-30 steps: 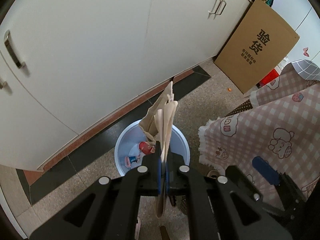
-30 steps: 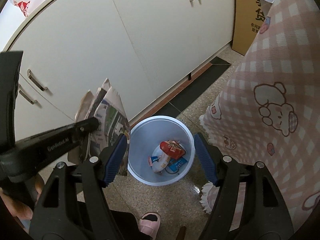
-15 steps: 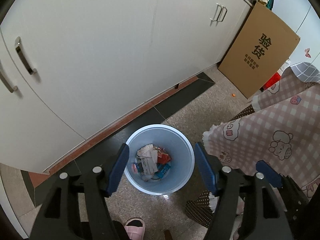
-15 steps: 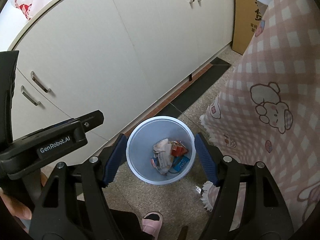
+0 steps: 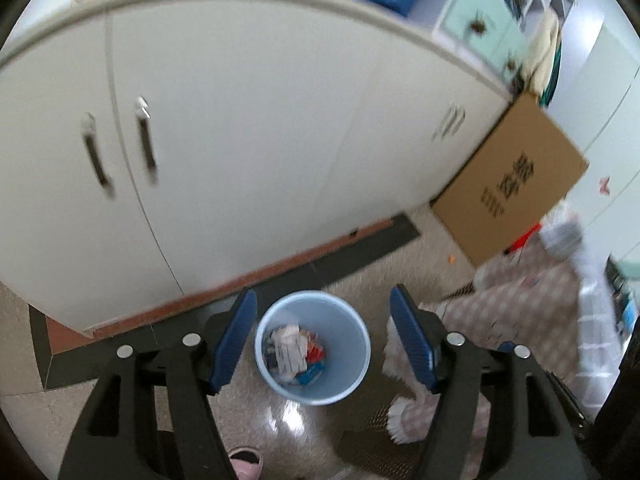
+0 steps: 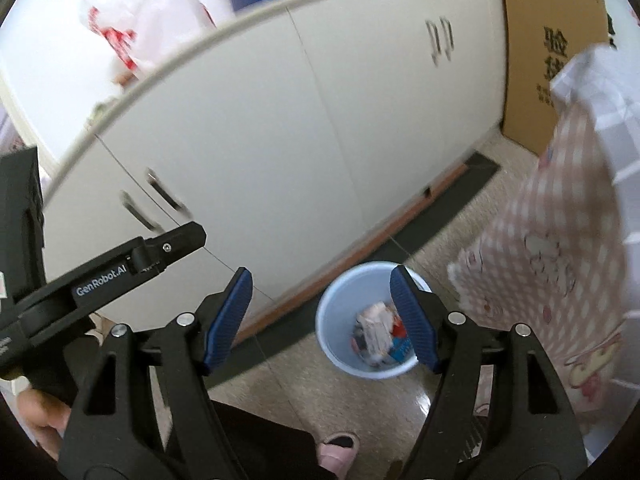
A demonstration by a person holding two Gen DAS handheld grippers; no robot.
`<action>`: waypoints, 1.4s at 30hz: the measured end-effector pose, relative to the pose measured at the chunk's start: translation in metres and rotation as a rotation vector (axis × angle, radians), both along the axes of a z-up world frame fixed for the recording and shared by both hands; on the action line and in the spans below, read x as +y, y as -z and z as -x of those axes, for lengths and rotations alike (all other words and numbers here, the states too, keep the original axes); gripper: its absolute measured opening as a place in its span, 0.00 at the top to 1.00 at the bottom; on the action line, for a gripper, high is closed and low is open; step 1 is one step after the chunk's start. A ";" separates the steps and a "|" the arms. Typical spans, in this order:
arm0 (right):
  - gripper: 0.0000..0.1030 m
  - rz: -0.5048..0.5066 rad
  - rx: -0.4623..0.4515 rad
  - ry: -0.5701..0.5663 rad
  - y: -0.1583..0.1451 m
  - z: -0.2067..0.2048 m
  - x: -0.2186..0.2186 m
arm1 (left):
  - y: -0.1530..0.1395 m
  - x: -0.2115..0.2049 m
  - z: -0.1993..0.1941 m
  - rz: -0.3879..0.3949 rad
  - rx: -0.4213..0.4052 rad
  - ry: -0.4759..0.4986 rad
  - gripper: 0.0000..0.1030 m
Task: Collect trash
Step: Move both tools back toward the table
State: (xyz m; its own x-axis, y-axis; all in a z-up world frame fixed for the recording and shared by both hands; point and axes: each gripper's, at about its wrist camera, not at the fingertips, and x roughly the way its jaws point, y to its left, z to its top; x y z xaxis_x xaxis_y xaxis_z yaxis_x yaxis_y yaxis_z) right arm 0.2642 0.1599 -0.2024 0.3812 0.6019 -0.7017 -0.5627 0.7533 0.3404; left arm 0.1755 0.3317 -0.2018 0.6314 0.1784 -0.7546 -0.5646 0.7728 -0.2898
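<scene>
A light blue bin stands on the floor by the cabinets, with crumpled paper and wrappers inside. High above it my left gripper is open, nothing between its blue pads. My right gripper is also open and empty, above and to the left of the bin and the trash in it. One black finger of the left gripper reaches in from the left of the right wrist view.
White cabinets run behind the bin. A cardboard box leans at their right end. A pink checked tablecloth hangs close on the right. A pink slipper and a hand show near the bottom edge.
The left gripper was shut on folded paper over the bin, then opened, and the paper now lies in the bin. Both grippers have risen, so the bin looks smaller.
</scene>
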 end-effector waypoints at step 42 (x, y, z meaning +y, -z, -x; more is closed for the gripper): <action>0.27 -0.469 0.112 0.567 -0.049 -0.130 -0.411 | -0.087 -0.344 -0.191 0.001 -0.042 0.604 0.28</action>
